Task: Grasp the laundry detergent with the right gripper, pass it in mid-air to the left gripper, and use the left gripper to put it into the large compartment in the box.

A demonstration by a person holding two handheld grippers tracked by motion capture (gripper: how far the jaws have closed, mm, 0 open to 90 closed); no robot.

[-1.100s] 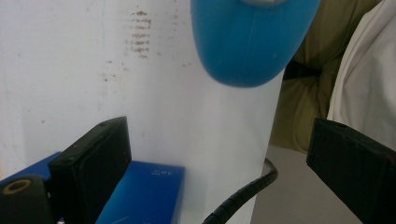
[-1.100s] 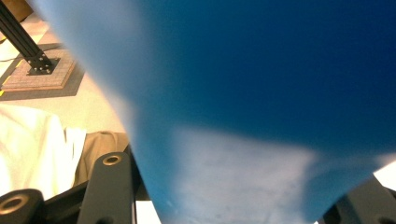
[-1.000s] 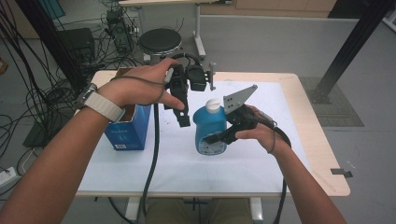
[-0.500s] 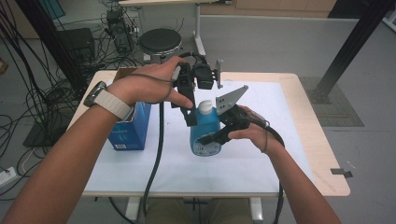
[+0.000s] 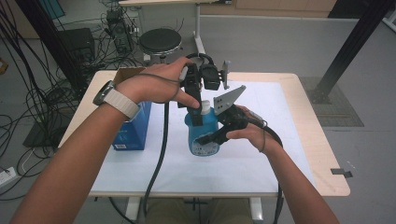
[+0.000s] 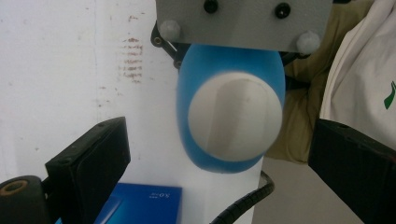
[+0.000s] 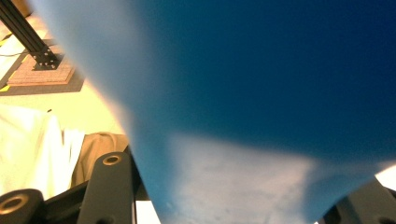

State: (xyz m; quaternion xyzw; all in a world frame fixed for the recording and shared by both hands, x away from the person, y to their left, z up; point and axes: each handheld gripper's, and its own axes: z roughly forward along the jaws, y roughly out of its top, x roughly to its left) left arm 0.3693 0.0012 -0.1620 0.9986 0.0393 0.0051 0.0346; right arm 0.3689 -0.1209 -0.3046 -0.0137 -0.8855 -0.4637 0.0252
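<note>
A blue bottle (image 5: 201, 137) with a white cap (image 5: 204, 108) stands upright over the white mat at the table's middle. My right gripper (image 5: 210, 138) is shut on its body from the right, and the blue wall (image 7: 261, 93) sits tight between the two jaws (image 7: 238, 196). My left gripper (image 5: 198, 116) points down over the bottle's top. In the left gripper view the cap (image 6: 236, 116) and the blue shoulder (image 6: 187, 84) lie below, between the jaws, which stand wide apart (image 6: 224, 135) and do not touch it. That gripper is open.
A blue box (image 5: 135, 128) stands on the table's left side, close to the left forearm. The white mat (image 5: 261, 158) covers most of the wooden table (image 5: 322, 154). A round stool (image 5: 160, 41) and cables lie behind the table; a black post (image 5: 345, 51) rises at the back right.
The left gripper has shifted a little to the right and now hangs over the cap. The bottle and the right gripper have moved slightly left and nearer.
</note>
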